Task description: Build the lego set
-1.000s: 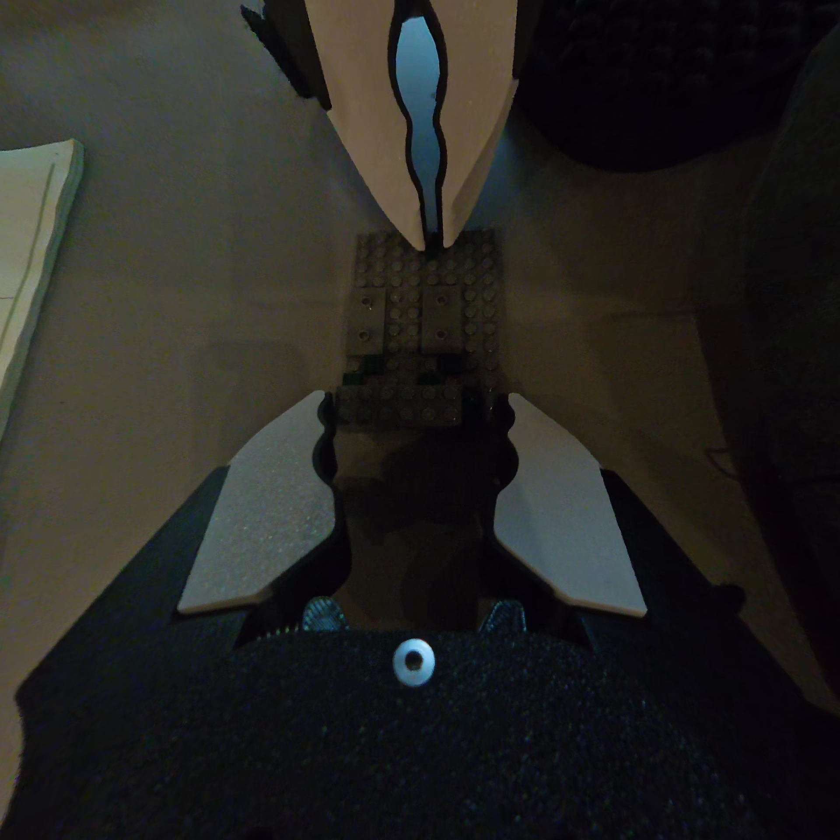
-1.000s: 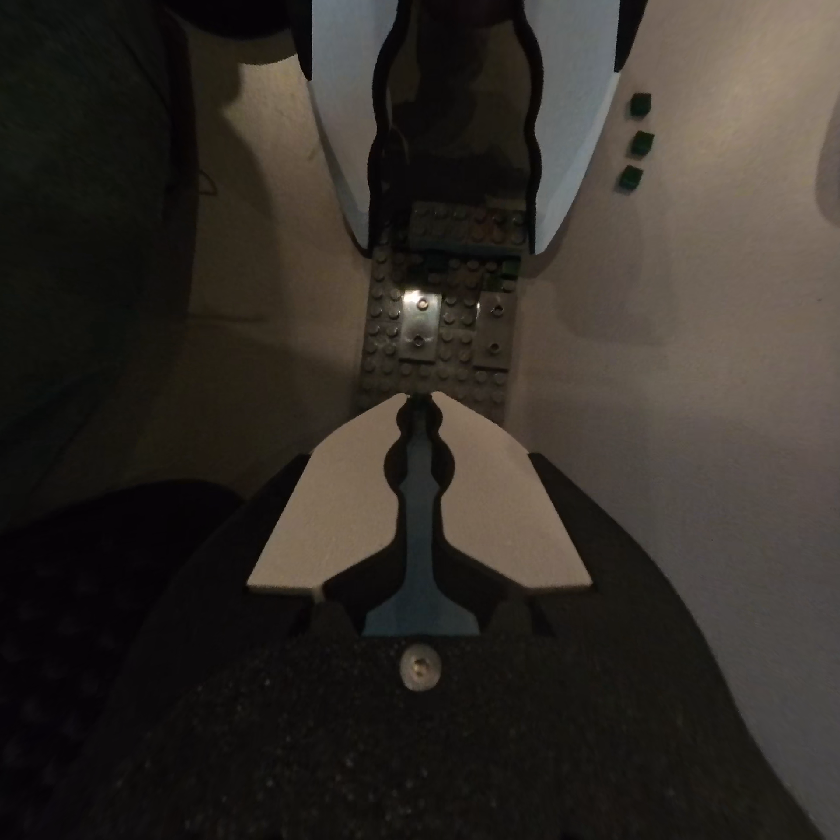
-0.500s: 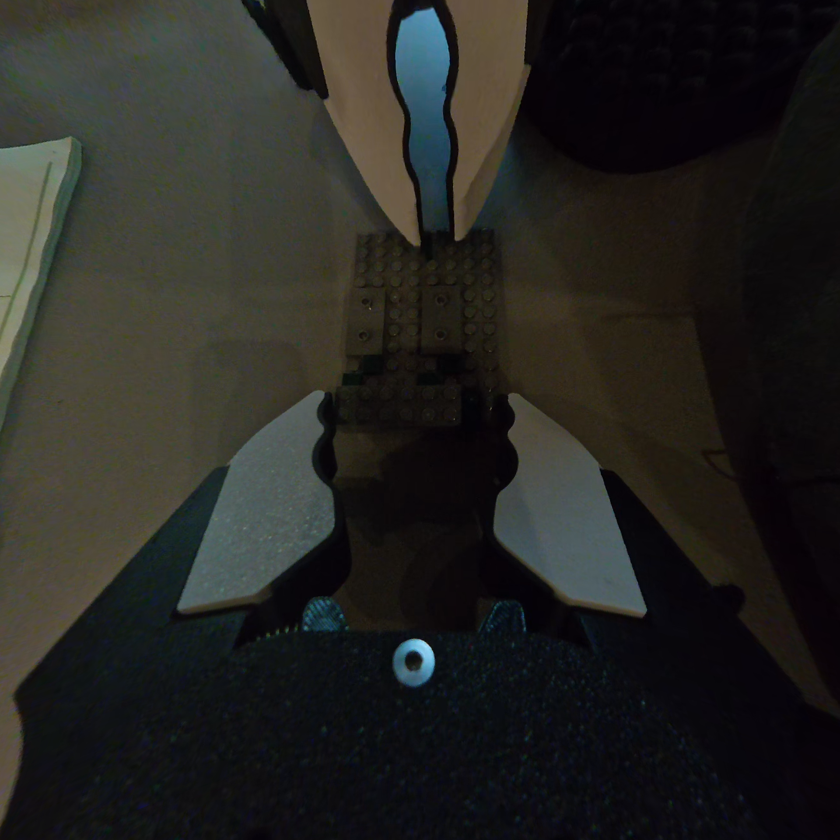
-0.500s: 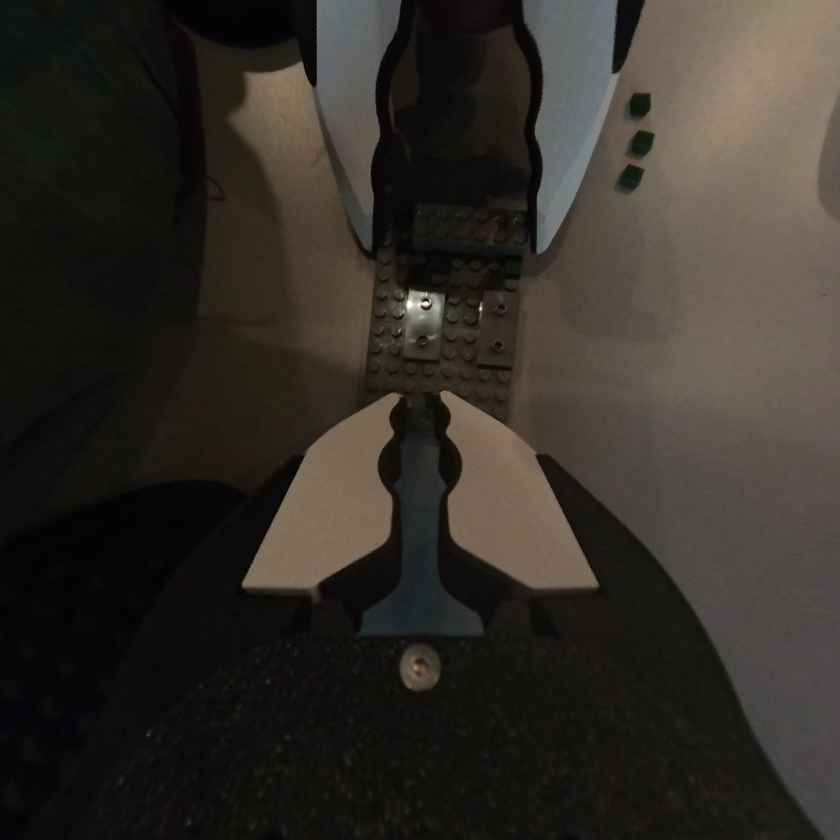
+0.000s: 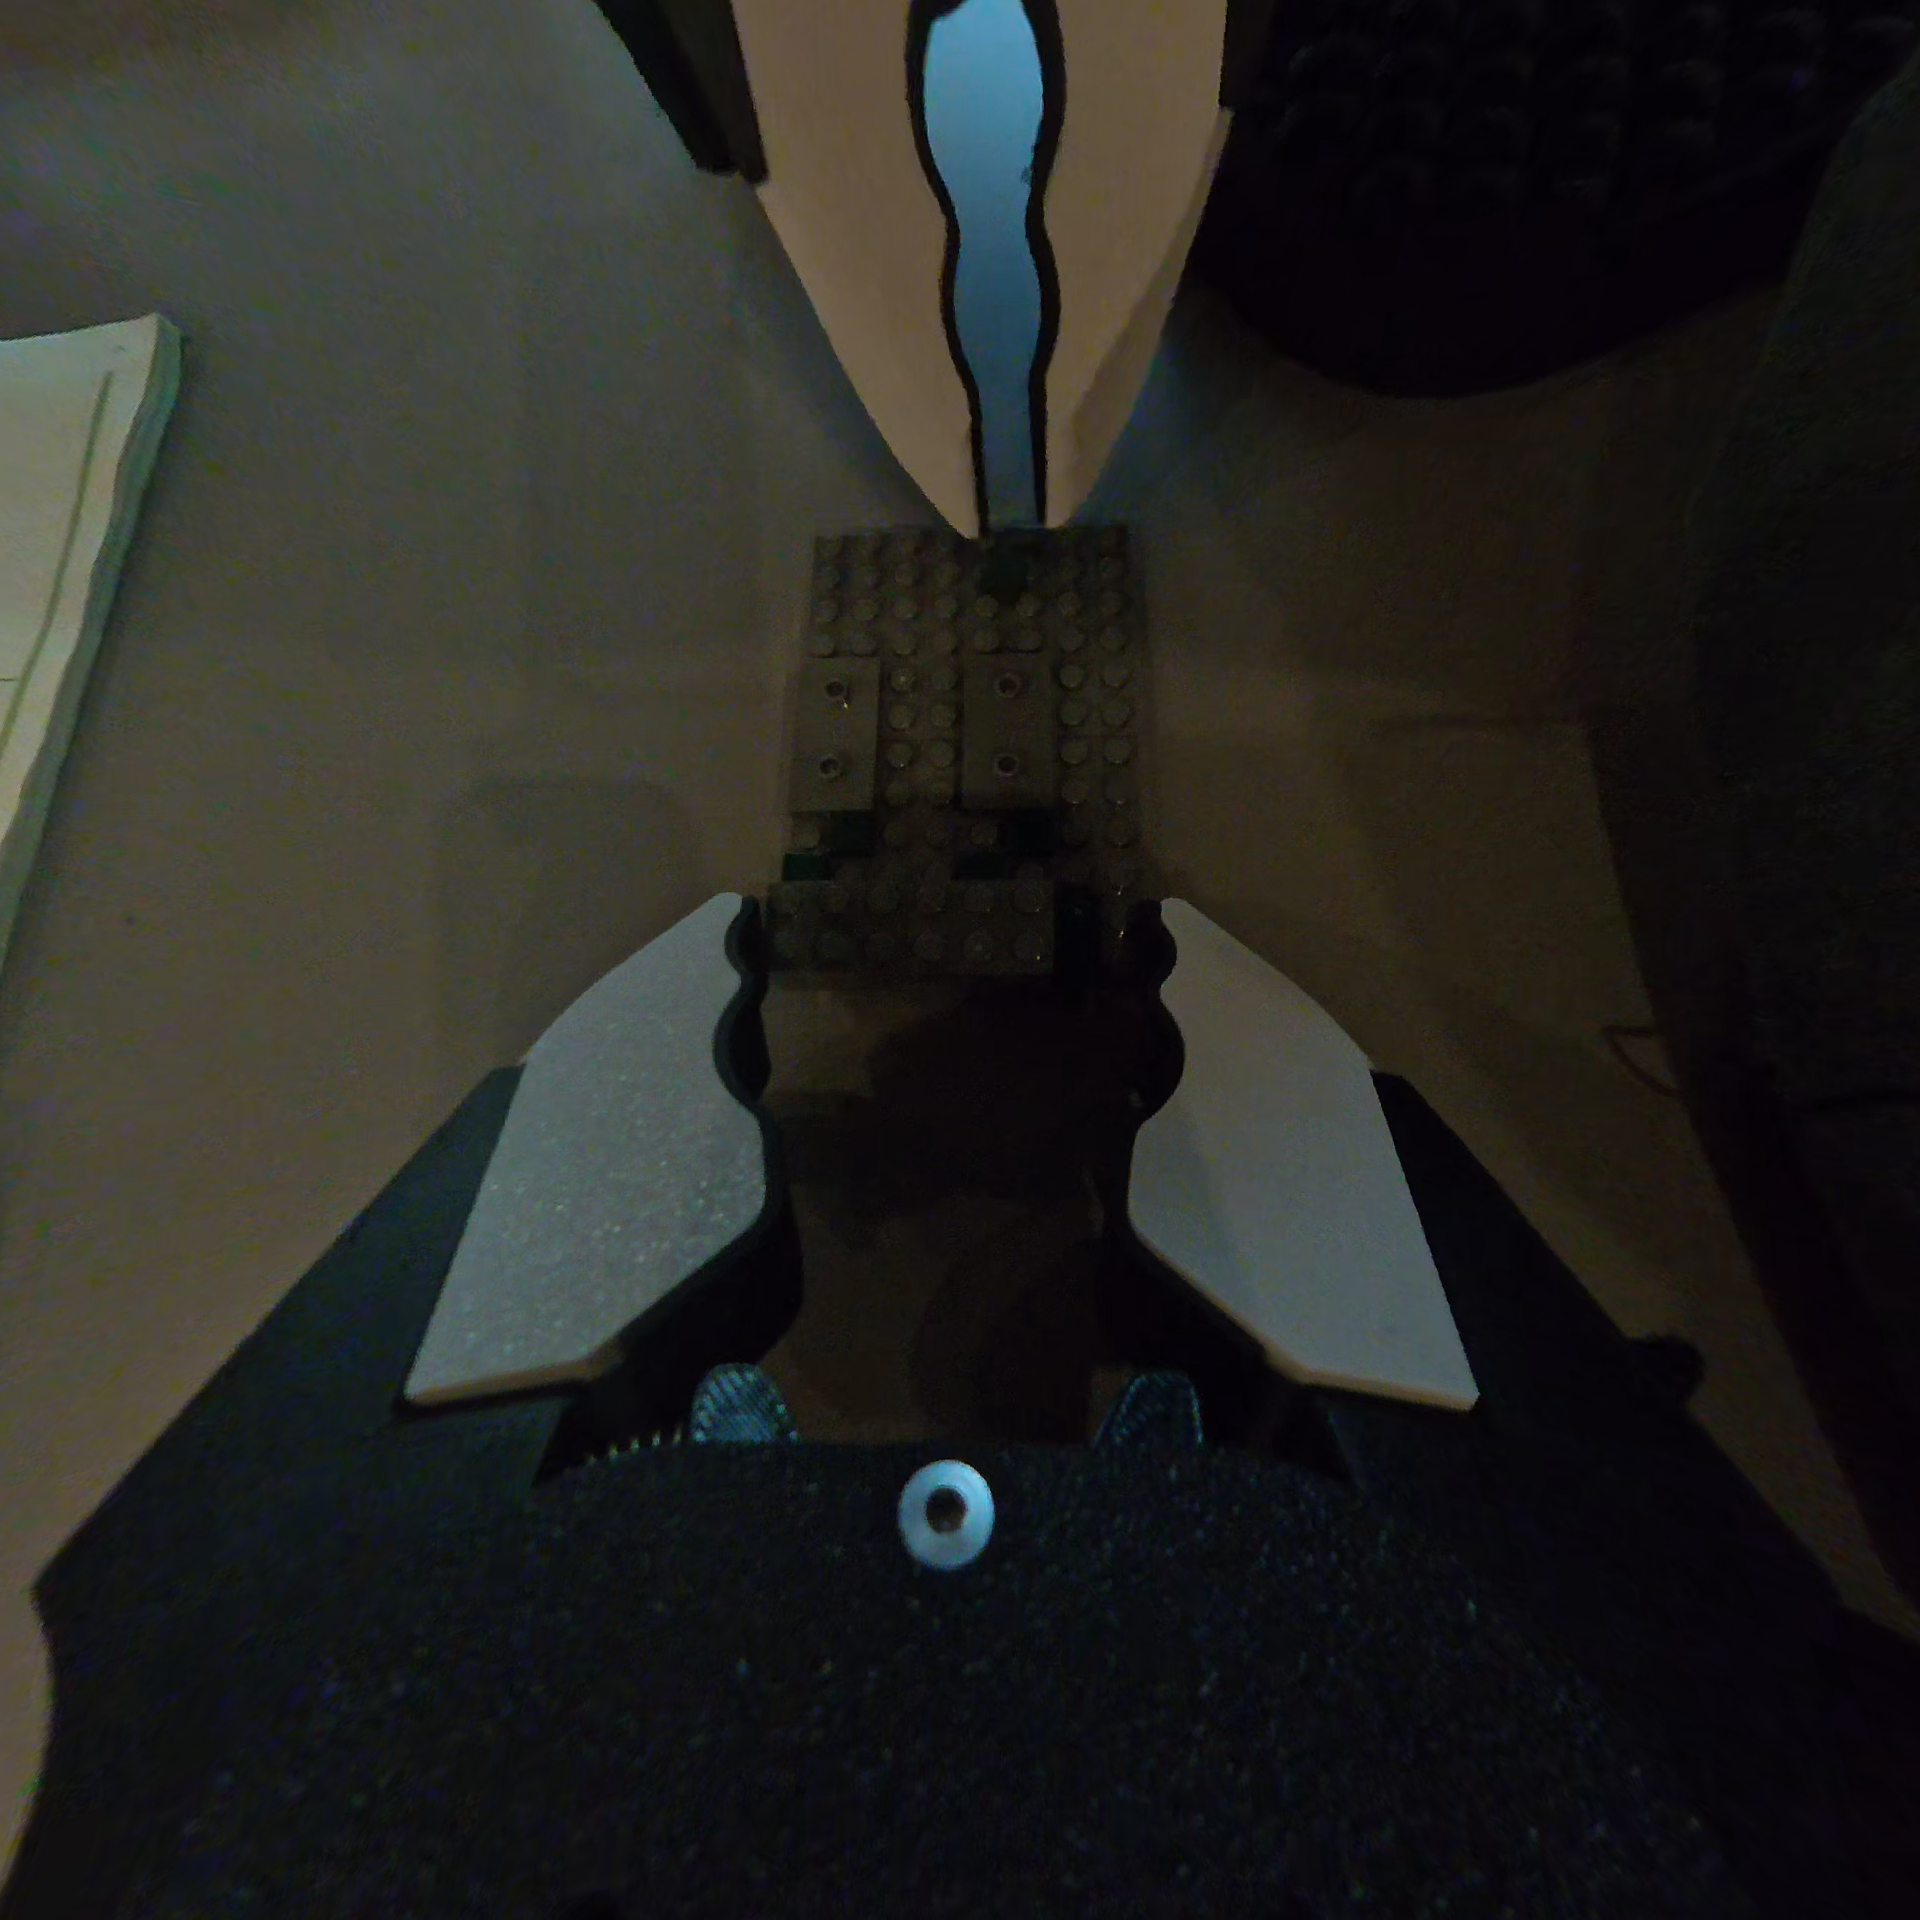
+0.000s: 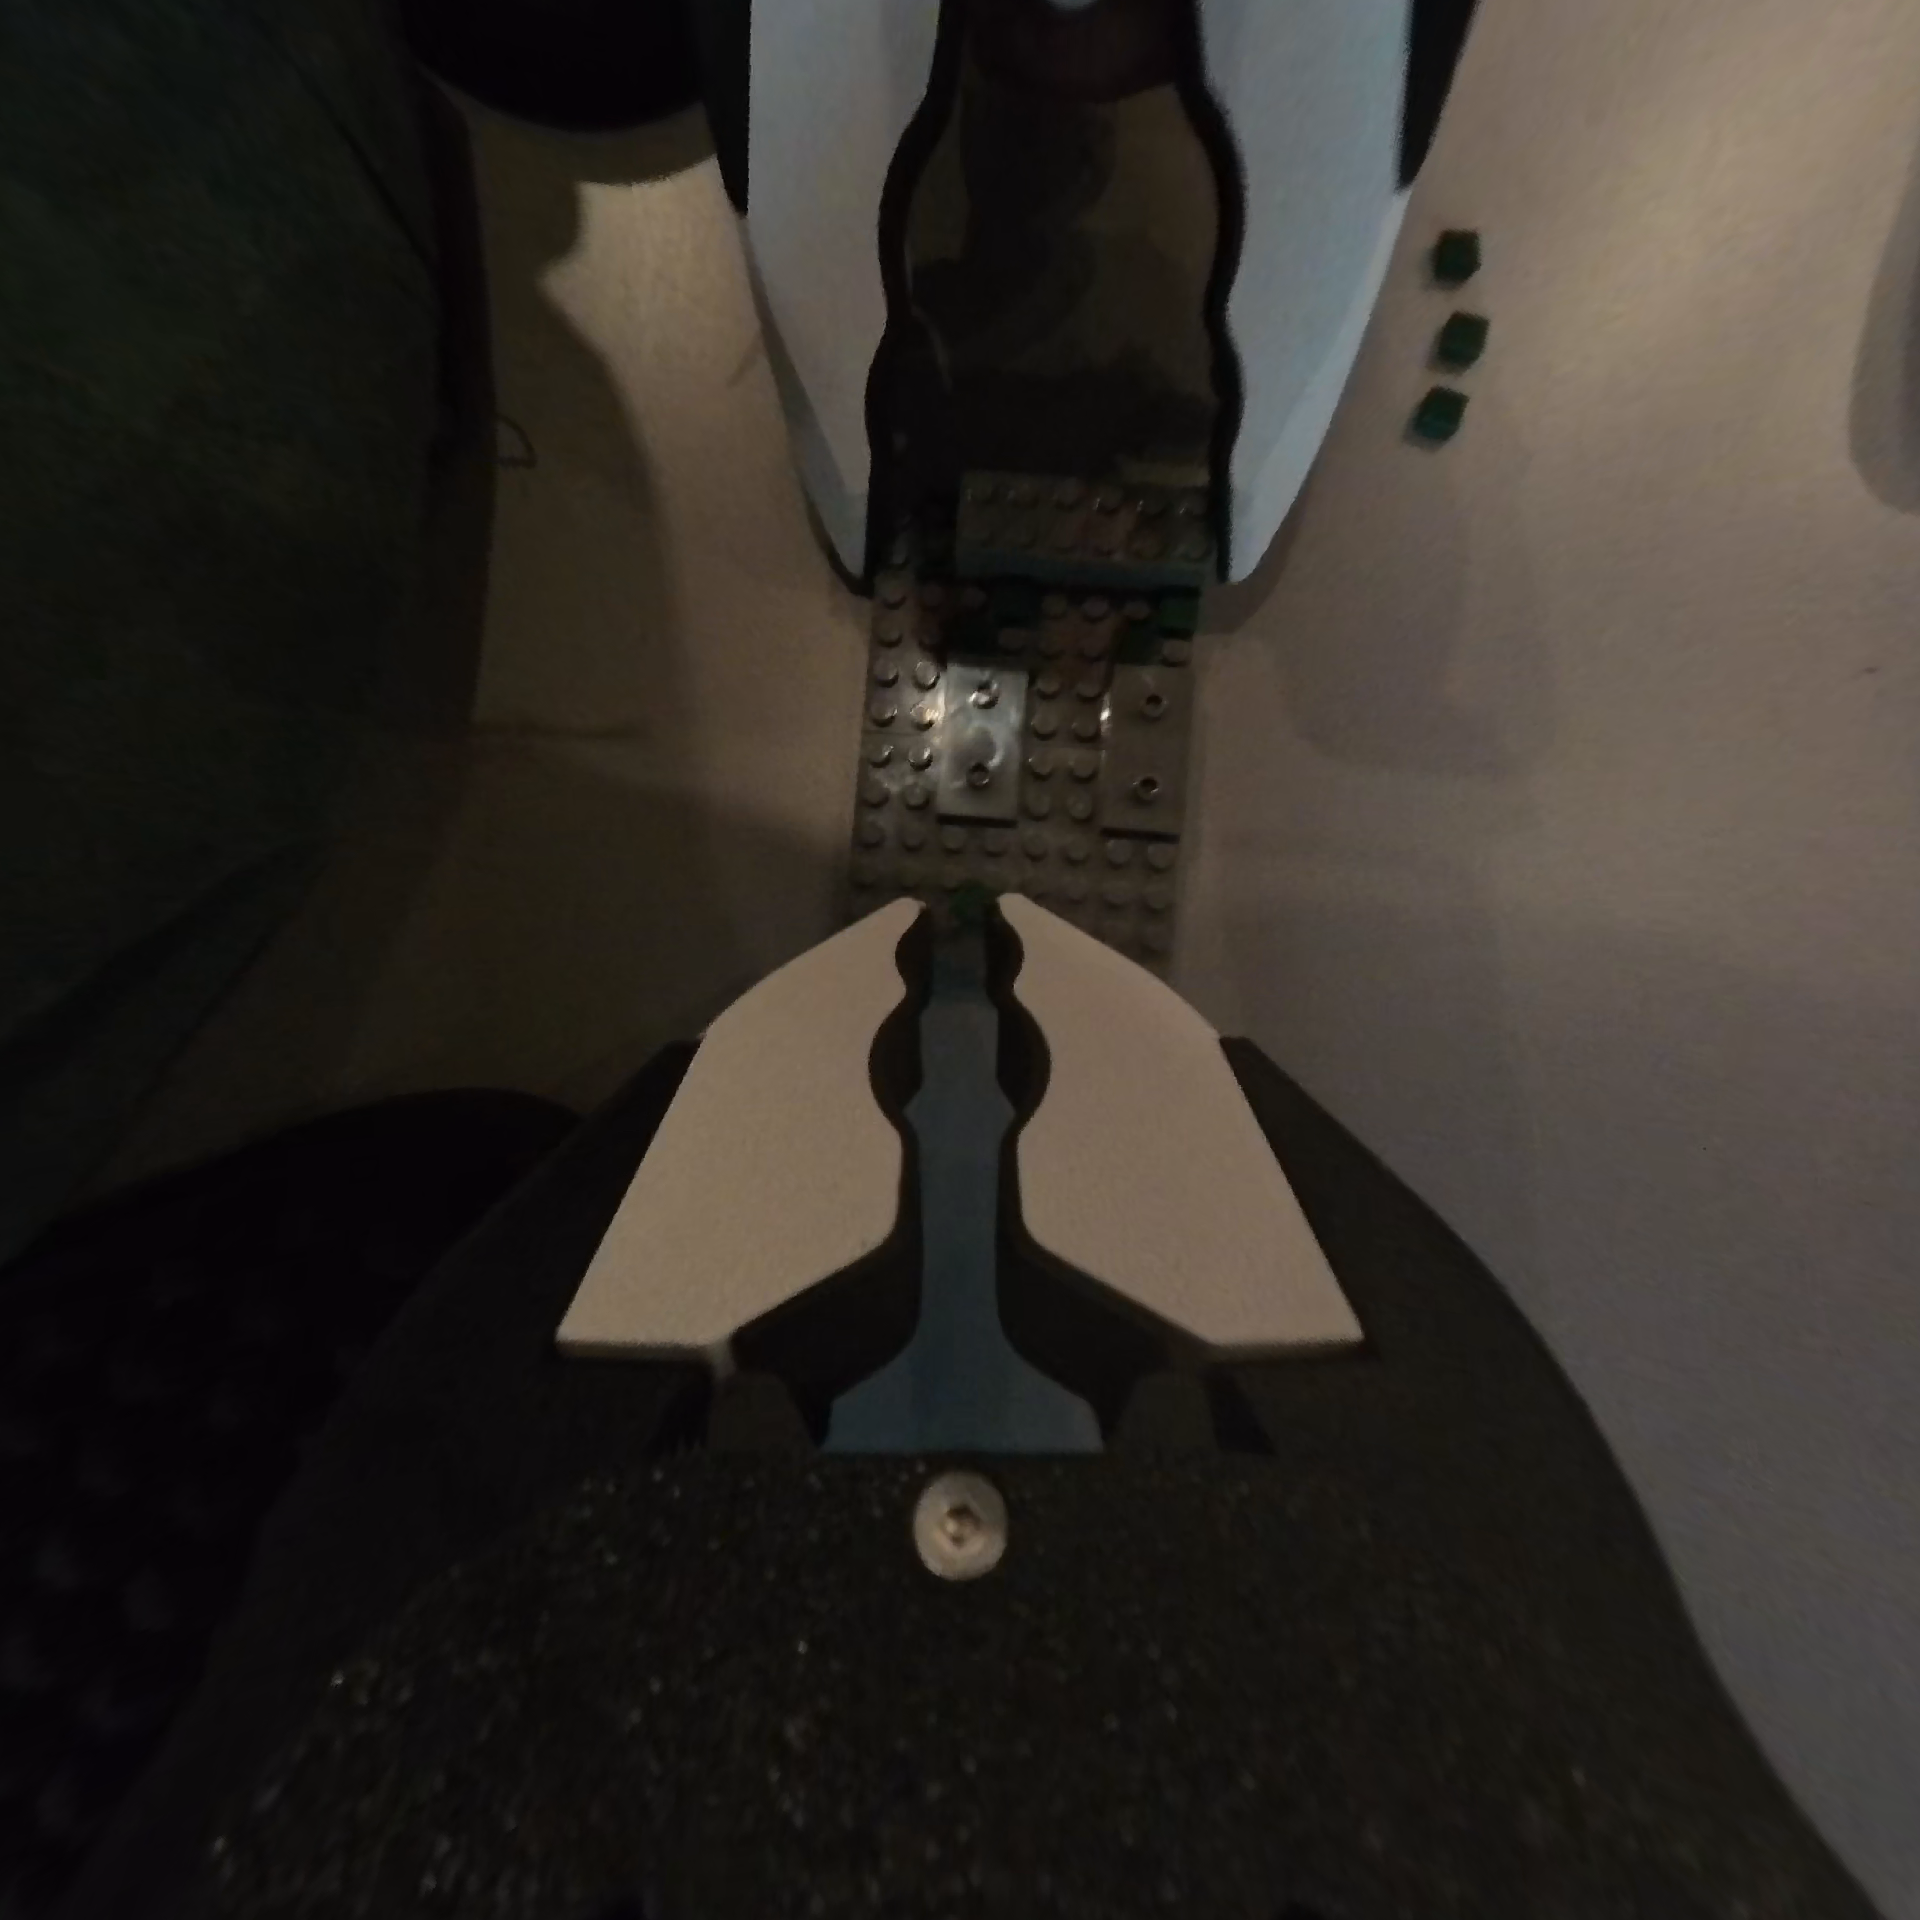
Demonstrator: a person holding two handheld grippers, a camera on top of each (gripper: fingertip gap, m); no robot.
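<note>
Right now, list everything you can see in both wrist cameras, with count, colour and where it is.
Studded baseplate: one, grey, flat on the table between the two grippers.
Smooth tiles: two, grey, side by side mid-plate.
Long brick: one, grey, across the plate end between the left fingers.
Small piece: one, dark green, on the plate at the right gripper's tips.
Loose small bricks: three, green, in a row on the table.
Paper stack: one, pale, table edge.
Table: one, beige.
Left gripper: white fingers, straddling the plate end.
Right gripper: white fingers, nearly closed.
</note>
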